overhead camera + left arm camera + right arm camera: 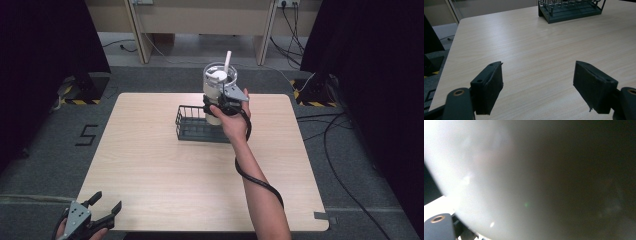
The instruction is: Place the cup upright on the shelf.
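From the high view, the right gripper (225, 104) is clamped on a white cup with a straw (218, 85), held just above the wire basket (186, 125). Left gripper (95, 215) idles well short of the basket, at the table's (165, 170) near corner.

Left gripper view: jaws spread wide, nothing between them, basket (564, 15) far ahead.

Right gripper view: the cup's pale wall (499, 170) pressed right against the lens.

Looks like a lift or placement at the basket, can't tell which; next move needs a steady, upright carry.

White cup (218, 85), dark wire basket (192, 128), pale woodgrain table (165, 170), black tongs (537, 87)

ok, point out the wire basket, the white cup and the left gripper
wire basket (189, 121): high view, left wall.
white cup (214, 89): high view, side wall.
left gripper (537, 85): left gripper view, midway between its tips.
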Demonstrator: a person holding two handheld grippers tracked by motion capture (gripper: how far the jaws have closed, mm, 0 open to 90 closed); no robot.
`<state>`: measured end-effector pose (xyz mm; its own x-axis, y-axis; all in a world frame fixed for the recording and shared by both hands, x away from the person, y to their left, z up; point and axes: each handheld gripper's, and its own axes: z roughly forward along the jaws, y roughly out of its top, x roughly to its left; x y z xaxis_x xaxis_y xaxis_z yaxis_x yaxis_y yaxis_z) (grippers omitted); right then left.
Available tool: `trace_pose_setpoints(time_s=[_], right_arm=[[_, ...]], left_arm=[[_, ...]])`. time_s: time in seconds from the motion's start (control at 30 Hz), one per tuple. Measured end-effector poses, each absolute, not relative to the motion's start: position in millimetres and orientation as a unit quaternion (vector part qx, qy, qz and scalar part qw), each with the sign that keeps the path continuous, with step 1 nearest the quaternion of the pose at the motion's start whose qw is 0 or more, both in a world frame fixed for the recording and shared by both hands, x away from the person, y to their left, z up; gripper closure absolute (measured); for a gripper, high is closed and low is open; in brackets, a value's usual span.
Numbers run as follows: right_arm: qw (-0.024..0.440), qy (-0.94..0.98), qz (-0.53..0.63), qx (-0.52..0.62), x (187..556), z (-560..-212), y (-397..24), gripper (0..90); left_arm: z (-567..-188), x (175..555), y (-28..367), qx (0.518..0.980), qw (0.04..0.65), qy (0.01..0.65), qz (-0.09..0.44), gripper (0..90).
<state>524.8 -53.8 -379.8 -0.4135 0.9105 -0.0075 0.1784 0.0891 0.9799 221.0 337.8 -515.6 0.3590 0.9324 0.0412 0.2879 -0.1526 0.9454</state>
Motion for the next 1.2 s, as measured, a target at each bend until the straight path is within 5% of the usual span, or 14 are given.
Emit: trace_pose_setpoints(time_s=[1.2], right_arm=[[0.336,0.674,0.488,0.441,546,-422,-45,10.1]], left_arm=[[-516,221,337,0.68,0.471,0.447,0.339,23.3]])
